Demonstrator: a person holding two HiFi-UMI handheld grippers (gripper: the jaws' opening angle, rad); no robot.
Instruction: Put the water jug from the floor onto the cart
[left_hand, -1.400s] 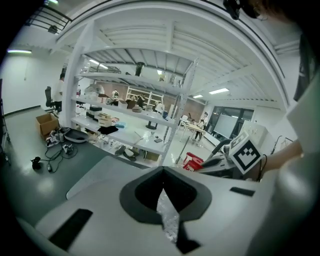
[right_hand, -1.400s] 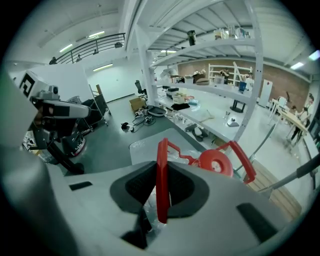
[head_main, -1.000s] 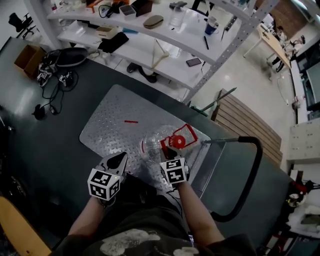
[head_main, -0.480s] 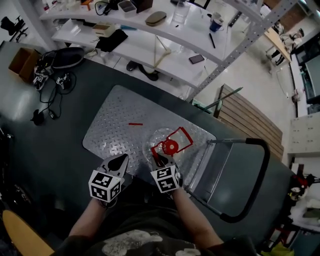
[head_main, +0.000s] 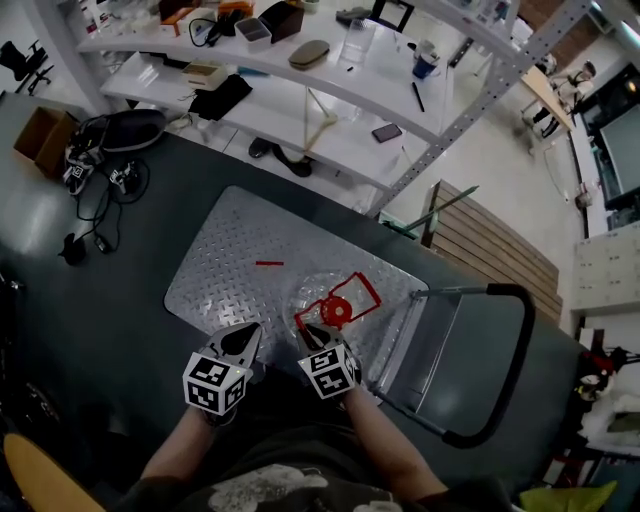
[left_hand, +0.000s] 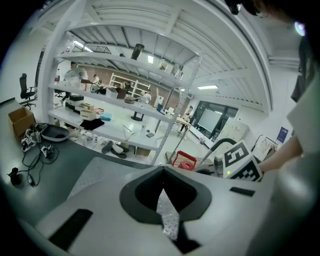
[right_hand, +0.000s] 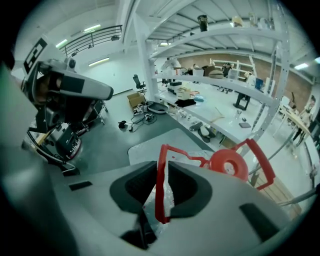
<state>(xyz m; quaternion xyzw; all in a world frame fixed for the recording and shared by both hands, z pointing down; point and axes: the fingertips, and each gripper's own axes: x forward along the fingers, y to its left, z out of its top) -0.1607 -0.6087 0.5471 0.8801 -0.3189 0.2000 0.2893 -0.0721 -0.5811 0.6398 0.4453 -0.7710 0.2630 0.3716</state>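
Note:
The clear water jug (head_main: 312, 295) with a red cap (head_main: 333, 313) and a red wire handle (head_main: 352, 292) is over the near right part of the cart's diamond-plate deck (head_main: 225, 250). Whether it rests on the plate I cannot tell. My right gripper (head_main: 312, 335) is shut on the red handle (right_hand: 160, 187), which runs up between the jaws beside the cap (right_hand: 229, 163). My left gripper (head_main: 245, 340) is shut and empty at the deck's near edge, just left of the jug; its jaws (left_hand: 162, 172) meet over the plate.
The cart's black push handle (head_main: 500, 385) lies folded to the right. A small red strip (head_main: 268, 263) lies on the deck. Beyond it stand a white shelving rack (head_main: 300, 95), a wooden pallet (head_main: 490, 245), a cardboard box (head_main: 38, 135) and cables (head_main: 90, 190).
My right gripper has drifted left and toward me with the jug, which now sits closer to the deck's near edge. The left gripper has hardly shifted.

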